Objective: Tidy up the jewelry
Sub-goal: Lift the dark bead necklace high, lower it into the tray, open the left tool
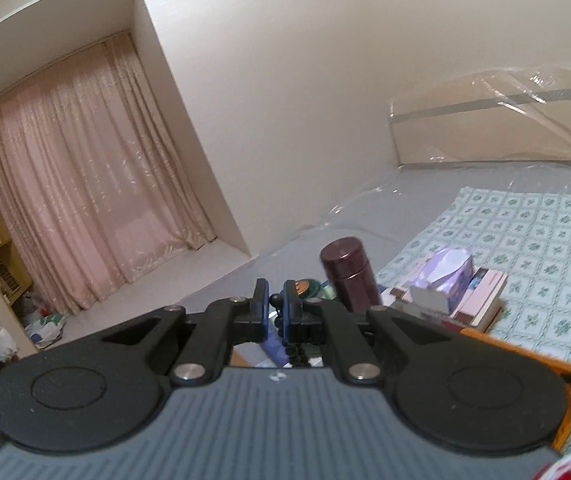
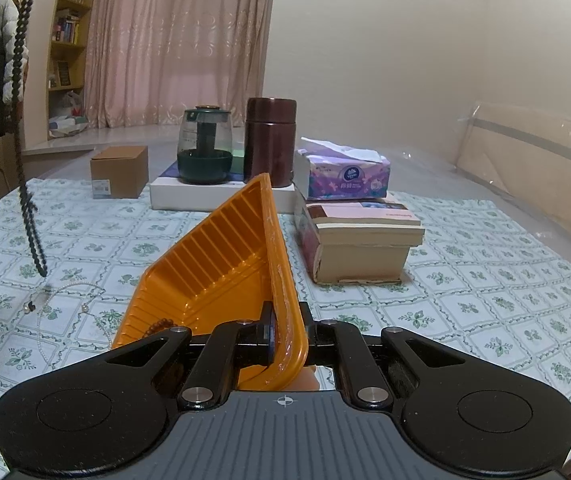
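Note:
My left gripper [image 1: 276, 294] is shut on a black bead necklace [image 1: 297, 354]; one bead shows between the blue pads and the rest hangs below. In the right wrist view that same black bead necklace [image 2: 25, 128] dangles in a long strand at the far left, its lower end just above the cloth. My right gripper [image 2: 287, 320] is shut on the near rim of an orange plastic tray [image 2: 221, 264], which is tilted up on its edge. A brown bead bracelet [image 2: 160, 326] lies in the tray's low corner. A thin pearl necklace [image 2: 65, 292] lies on the patterned cloth left of the tray.
Behind the tray stand a glass kettle [image 2: 204, 148] and a dark red flask [image 2: 270, 140] on a white box [image 2: 189, 198]. To the right a tissue box [image 2: 345, 172] sits on stacked books [image 2: 361, 236]. A cardboard box [image 2: 119, 172] is at back left.

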The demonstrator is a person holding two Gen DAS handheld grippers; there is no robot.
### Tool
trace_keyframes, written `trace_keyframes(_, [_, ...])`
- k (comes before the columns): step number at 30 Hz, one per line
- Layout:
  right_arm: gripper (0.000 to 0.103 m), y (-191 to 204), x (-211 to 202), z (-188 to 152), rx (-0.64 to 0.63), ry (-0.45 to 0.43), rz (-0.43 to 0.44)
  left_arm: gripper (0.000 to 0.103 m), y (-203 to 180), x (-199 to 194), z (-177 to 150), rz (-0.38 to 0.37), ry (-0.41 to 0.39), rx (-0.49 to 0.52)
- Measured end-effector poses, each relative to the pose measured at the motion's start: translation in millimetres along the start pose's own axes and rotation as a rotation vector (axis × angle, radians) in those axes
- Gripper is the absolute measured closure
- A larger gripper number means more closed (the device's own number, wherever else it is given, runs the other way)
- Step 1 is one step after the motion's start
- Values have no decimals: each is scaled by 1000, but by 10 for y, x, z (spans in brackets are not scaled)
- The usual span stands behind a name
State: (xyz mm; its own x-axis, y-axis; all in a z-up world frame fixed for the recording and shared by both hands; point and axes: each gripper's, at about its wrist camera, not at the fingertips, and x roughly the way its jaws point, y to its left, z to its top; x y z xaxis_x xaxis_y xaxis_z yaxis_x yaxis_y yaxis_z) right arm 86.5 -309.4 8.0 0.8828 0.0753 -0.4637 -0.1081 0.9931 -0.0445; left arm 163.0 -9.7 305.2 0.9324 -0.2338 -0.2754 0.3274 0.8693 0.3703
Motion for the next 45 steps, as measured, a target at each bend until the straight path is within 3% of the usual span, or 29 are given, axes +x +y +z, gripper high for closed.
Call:
trace_keyframes(11, [93,-5,-4,7,7,-1,4,97,-471,80,381,-161,-79,-28])
trace_keyframes(18, [93,-8,-2,6,7,0,6,97,-955,302,404,-274,-67,-11])
trace_keyframes(31, [93,-37,11,-4,17,3,5,97,-1799,927,6,-430,93,17])
trace_keyframes(45, [93,-65,30,-19,26,7,6,97,-2091,1380,-496,-497,275,61])
